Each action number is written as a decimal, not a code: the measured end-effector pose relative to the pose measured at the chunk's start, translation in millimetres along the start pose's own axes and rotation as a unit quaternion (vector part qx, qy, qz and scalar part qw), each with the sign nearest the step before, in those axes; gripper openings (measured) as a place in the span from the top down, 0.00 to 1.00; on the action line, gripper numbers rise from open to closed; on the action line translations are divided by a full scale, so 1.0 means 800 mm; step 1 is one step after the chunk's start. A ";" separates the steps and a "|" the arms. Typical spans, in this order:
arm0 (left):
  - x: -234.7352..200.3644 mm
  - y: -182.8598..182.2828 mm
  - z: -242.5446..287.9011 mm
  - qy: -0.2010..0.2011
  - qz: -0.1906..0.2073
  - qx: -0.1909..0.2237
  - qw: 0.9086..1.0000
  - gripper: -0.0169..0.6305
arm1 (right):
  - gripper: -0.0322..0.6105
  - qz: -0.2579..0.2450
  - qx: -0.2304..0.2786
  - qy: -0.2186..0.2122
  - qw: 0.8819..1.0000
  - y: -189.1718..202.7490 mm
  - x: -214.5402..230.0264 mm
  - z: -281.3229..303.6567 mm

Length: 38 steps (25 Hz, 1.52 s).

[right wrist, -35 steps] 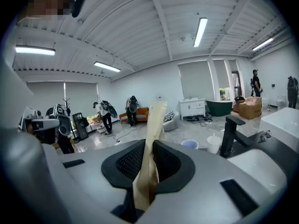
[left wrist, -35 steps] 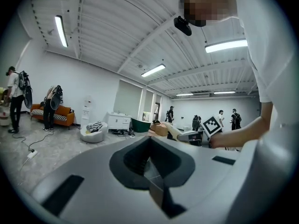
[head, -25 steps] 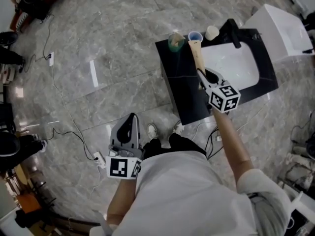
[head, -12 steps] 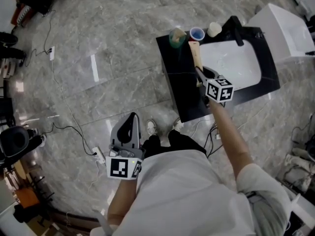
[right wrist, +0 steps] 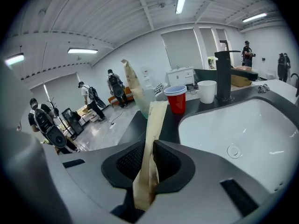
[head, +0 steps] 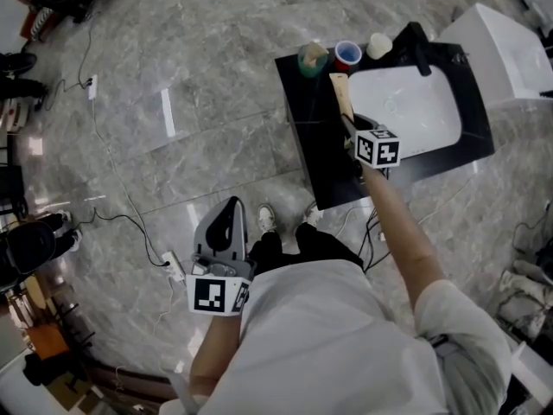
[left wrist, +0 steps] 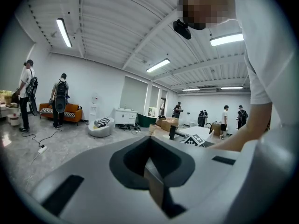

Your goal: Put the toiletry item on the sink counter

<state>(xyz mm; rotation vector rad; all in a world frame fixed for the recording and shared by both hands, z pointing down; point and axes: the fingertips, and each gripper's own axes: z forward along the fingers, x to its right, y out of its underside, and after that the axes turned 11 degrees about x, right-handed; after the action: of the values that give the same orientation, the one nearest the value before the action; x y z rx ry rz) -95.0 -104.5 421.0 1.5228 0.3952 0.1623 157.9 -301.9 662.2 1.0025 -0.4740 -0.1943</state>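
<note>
A long tan tube (head: 342, 100) is held by its crimped end in my right gripper (head: 351, 131), which is shut on it. The tube points away from me over the black sink counter (head: 308, 142), just left of the white basin (head: 406, 111). In the right gripper view the tube (right wrist: 152, 129) stands up from between the jaws of that gripper (right wrist: 148, 164), and I cannot tell whether its far end touches the counter. My left gripper (head: 228, 225) hangs at my side over the floor, shut on nothing; in its own view this gripper (left wrist: 152, 171) shows only the room.
At the counter's back stand a greenish cup (head: 312, 59), a red cup (head: 347, 55), a white cup (head: 378, 46) and a black faucet (head: 416, 46). A white cabinet (head: 505, 50) adjoins on the right. Cables (head: 112, 188) cross the marble floor. People stand far off.
My right gripper has moved a little forward and left over the counter with the tube still in it. The left gripper has stayed where it was.
</note>
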 end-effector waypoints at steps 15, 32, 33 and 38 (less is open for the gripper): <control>0.005 0.007 -0.007 -0.006 -0.004 0.000 1.000 0.97 | 0.83 0.011 -0.034 0.022 0.999 0.025 0.006 0.017; -0.008 0.001 -0.022 -0.015 -0.015 0.019 1.000 0.97 | 0.68 -0.012 -0.079 0.031 0.996 0.034 0.003 0.027; -0.009 0.001 -0.022 -0.015 -0.016 0.021 1.000 0.97 | 0.66 -0.014 -0.080 0.033 0.996 0.033 0.003 0.025; -0.014 0.001 -0.026 -0.007 -0.023 0.028 0.999 0.97 | 0.63 -0.018 -0.076 0.034 0.996 0.025 -0.002 0.017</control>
<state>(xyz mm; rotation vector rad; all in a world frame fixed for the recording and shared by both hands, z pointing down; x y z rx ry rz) -112.7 -89.2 423.2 1.5686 0.4265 0.1048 149.1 -301.0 685.1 0.8660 -0.3734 -0.2234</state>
